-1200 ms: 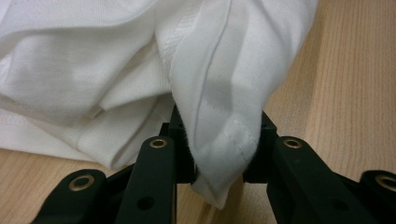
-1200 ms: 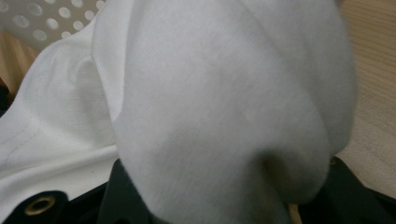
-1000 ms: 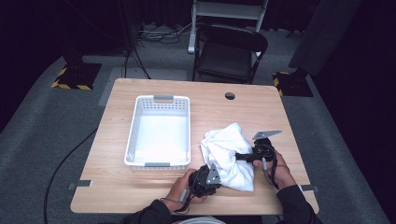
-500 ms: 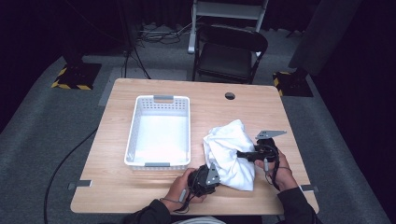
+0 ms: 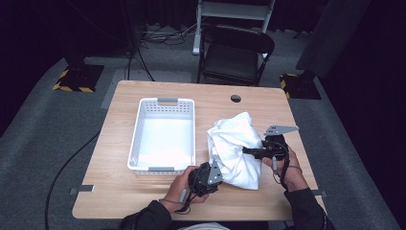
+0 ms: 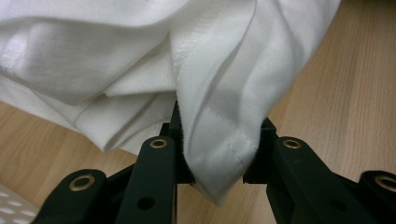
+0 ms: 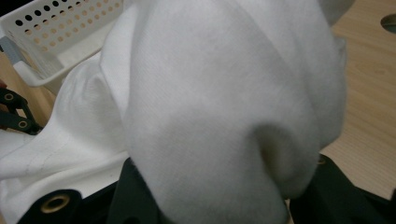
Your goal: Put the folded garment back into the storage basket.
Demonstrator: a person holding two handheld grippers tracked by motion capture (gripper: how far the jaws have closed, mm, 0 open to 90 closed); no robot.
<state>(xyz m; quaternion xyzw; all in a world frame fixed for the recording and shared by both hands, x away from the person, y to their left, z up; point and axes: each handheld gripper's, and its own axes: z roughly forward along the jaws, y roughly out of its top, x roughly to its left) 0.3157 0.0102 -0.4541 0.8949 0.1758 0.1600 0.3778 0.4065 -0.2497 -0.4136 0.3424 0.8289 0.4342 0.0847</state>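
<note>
Cloth: a white cloth (image 5: 235, 148) is lying bunched on the right half of the table (image 5: 143, 201), just right of the basket, between the two grippers; its far part is standing up in a rumpled mound and its near edge is hanging toward the near side of the table.
Cloth, left gripper view: a hemmed fold of the white cloth (image 6: 219, 140) is hanging down between the two black jaws, with stitching showing along the edge and bare wood beneath it.
Cloth, right gripper view: a rounded bulge of the white cloth (image 7: 224, 121) is sitting over the jaws and hiding their tips.
Left gripper: the left gripper (image 5: 210, 175) is sitting at the near left corner of the cloth, in the person's left hand (image 5: 184, 189); its jaws are clamping the hemmed fold from both sides.
Right gripper: the right gripper (image 5: 253, 152) is sitting at the right side of the cloth, in the person's right hand (image 5: 287, 167), pointing left into the fabric; its jaws are closing on a bunch of the cloth.
Basket: a white perforated basket (image 5: 163, 167) is standing left of the cloth, near the middle of the table, with nothing showing inside it; in the right gripper view its corner (image 7: 42, 51) is lying beyond the cloth at the upper left.
Table: the wooden table is bearing a round hole (image 5: 235, 98) near its far edge.
Chair: a dark folding chair (image 5: 234, 55) is standing on the floor beyond the far edge of the table.
</note>
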